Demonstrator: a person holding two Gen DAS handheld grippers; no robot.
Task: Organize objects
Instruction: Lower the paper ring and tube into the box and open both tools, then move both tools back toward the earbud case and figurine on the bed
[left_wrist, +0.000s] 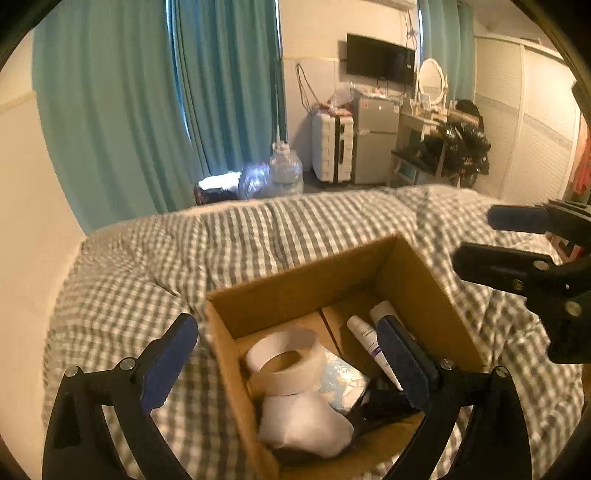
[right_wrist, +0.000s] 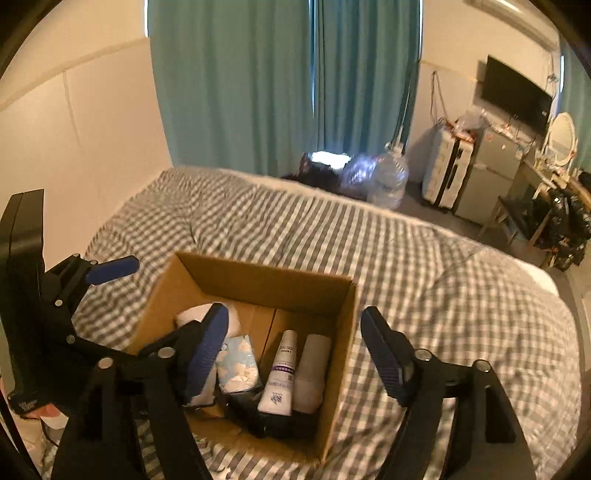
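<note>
Teal curtains (right_wrist: 284, 85) hang behind a bed (right_wrist: 424, 258) spread with a grey checked quilt, and an open cardboard box (right_wrist: 258, 275) sits on it. Left to right inside lie a roll of tape (left_wrist: 286, 363), a blue-and-white tissue pack (right_wrist: 236, 363), a white tube (right_wrist: 280, 373) and a grey tube (right_wrist: 314, 373). The left claw (left_wrist: 286, 363) hangs spread over the box, holding nothing; the right claw (right_wrist: 295, 354) hangs likewise spread and holds nothing.
</note>
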